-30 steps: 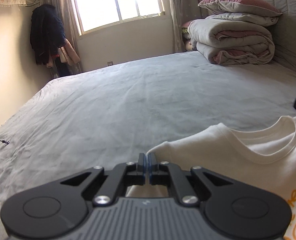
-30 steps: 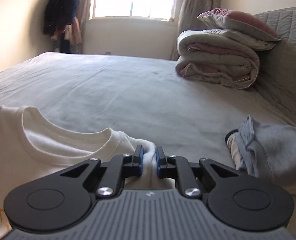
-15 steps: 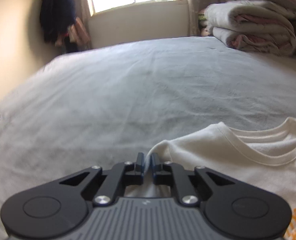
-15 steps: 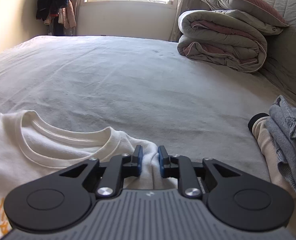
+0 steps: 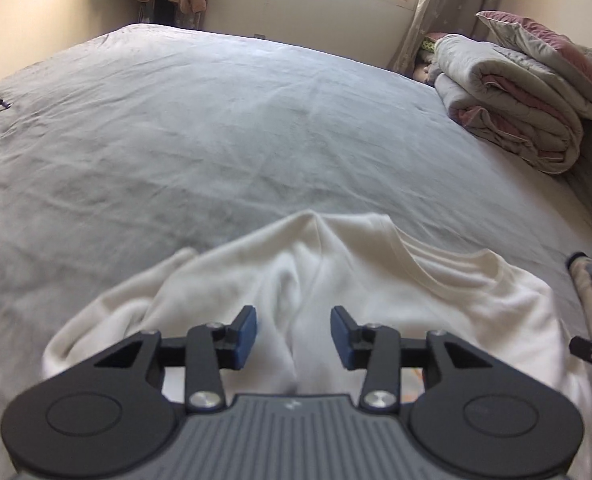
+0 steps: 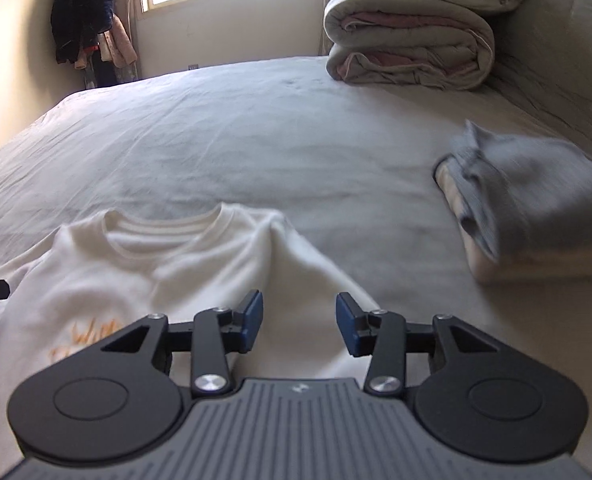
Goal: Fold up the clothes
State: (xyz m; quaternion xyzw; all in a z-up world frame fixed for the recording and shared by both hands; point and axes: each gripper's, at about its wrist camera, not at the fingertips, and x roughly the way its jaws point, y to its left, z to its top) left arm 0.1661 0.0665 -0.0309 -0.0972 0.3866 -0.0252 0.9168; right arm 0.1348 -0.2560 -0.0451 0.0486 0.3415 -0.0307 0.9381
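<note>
Over white tee [image 5: 376, 280] on bed [image 5: 216, 140]: L gripper [image 5: 294, 336] & R gripper [image 6: 299, 324] jaws now apart, shoulders no longer pinched.

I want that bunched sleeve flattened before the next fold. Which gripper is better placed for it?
Probably left. The left gripper hangs open right over the bunched sleeve of the white T-shirt; the right gripper is over the other shoulder.

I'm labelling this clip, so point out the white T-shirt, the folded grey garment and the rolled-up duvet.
white T-shirt [image 6: 200, 264]: right wrist view, chest below the collar.
folded grey garment [image 6: 536, 196]: right wrist view, top layer.
rolled-up duvet [image 6: 408, 40]: right wrist view, front of roll.
</note>
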